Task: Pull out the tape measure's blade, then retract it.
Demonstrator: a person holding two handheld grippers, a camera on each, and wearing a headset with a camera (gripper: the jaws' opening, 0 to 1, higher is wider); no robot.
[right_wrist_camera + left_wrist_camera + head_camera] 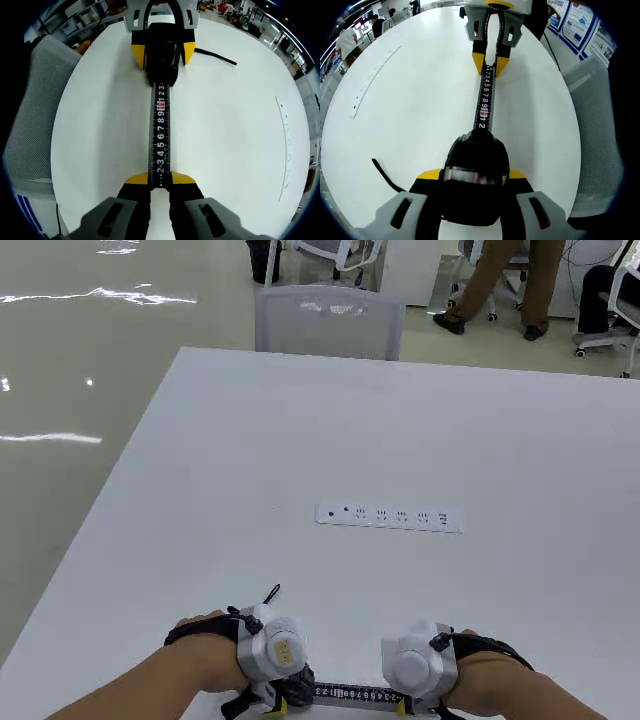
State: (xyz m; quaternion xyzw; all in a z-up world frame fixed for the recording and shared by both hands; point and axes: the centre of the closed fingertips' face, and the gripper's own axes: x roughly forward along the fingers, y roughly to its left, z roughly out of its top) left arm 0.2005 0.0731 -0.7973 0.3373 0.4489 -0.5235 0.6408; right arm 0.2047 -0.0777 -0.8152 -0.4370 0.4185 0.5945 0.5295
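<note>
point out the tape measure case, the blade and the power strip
tape measure case (476,160), left gripper view, upper face of the black housing
blade (160,135), right gripper view, midway along the printed numbers
power strip (390,517), head view, middle of its white top face

Both forearms (130,692) reach in low and side by side, the left gripper (473,175) with its jaws clamped on the tape measure's case (475,202), the right gripper (160,180) pinching the blade (160,132) at its tip, and the two grippers pointing straight at each other.
</note>
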